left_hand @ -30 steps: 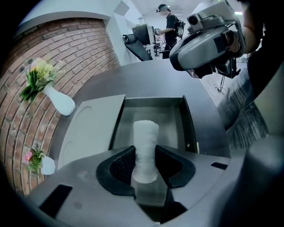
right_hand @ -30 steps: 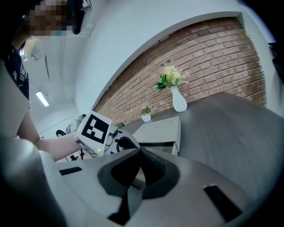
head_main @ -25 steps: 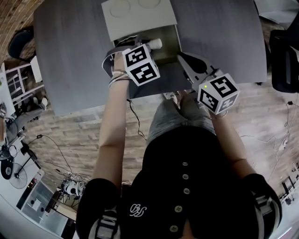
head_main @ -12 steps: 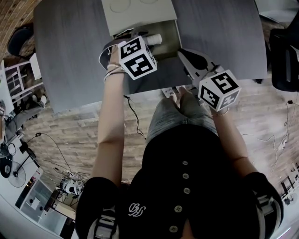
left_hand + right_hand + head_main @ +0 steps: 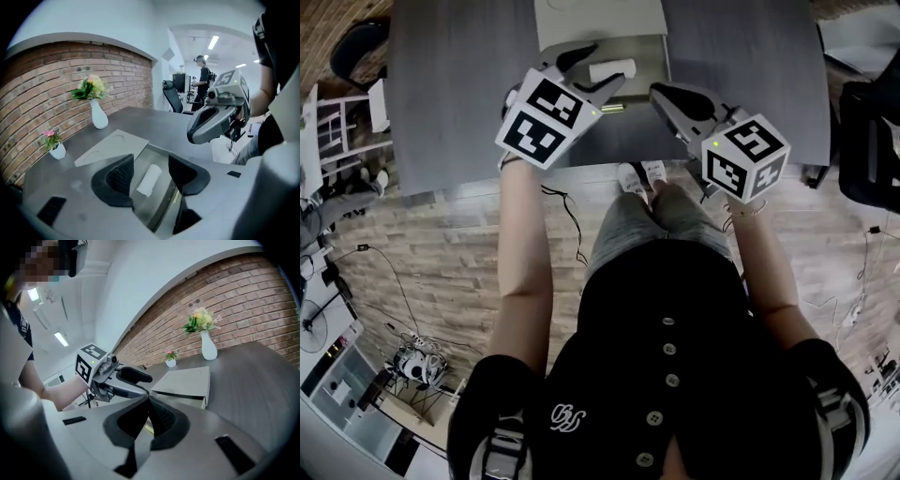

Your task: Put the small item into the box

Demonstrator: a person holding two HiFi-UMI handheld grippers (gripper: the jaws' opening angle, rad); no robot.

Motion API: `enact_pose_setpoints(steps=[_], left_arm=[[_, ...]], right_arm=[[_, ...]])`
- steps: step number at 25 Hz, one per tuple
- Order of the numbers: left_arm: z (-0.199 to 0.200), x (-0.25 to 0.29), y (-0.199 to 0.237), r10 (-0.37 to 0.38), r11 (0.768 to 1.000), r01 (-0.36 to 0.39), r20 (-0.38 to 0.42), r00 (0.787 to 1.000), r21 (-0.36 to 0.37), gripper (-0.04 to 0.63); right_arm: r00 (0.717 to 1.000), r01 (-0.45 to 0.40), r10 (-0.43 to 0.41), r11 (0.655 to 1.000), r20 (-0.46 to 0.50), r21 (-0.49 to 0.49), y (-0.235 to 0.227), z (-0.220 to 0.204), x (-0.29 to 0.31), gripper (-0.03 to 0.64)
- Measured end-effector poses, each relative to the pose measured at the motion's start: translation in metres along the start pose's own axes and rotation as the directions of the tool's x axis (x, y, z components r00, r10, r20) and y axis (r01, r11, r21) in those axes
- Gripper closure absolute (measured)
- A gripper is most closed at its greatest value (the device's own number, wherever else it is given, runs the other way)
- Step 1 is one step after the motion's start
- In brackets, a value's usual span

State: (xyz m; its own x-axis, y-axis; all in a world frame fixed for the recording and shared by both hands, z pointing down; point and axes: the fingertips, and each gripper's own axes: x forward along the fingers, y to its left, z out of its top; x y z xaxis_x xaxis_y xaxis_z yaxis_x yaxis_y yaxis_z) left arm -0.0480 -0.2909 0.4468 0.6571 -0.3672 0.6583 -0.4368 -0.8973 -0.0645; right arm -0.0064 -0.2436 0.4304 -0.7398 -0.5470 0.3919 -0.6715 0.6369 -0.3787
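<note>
The small item is a white roll lying on its side inside the open grey box on the table. My left gripper hovers over the box's front edge, jaws open. In the left gripper view the roll shows on the box floor past the spread fingers, touching neither of them. My right gripper is to the right of the box with its jaws shut and nothing in them; its own view shows the pads pressed together.
The box lid lies flat just behind the box, with a brass latch at the front. A white vase of flowers and a small pink-flower pot stand by the brick wall. A black chair is right of the grey table.
My left gripper held the white roll at its tips over the box; now it is open and drawn back a little, with the roll lying in the box. The right gripper barely moved.
</note>
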Motion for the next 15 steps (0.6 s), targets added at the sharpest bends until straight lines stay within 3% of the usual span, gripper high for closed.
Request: enact_pose_setpoints(steps=[4,9,15], left_arm=[[0.018,-0.047,0.002,0.085,0.988,-0.063,0.149,0.985,-0.143,0.382],[0.033,-0.092,-0.006,0.193,0.933,-0.070,0.329,0.924,-0.352,0.385],[0.029,-0.122,-0.012,0.336,0.868,-0.136,0.364,0.869,-0.479,0.468]], right_arm=[[1.000,-0.027,0.028,0.997,0.008,-0.071,0.022,0.024,0.005,0.614],[0.995,-0.052,0.060,0.993,0.074,-0.104,0.047,0.055,0.006,0.614],[0.984,-0.108,0.130,0.978,0.119,-0.180,0.079,0.076,-0.004,0.614]])
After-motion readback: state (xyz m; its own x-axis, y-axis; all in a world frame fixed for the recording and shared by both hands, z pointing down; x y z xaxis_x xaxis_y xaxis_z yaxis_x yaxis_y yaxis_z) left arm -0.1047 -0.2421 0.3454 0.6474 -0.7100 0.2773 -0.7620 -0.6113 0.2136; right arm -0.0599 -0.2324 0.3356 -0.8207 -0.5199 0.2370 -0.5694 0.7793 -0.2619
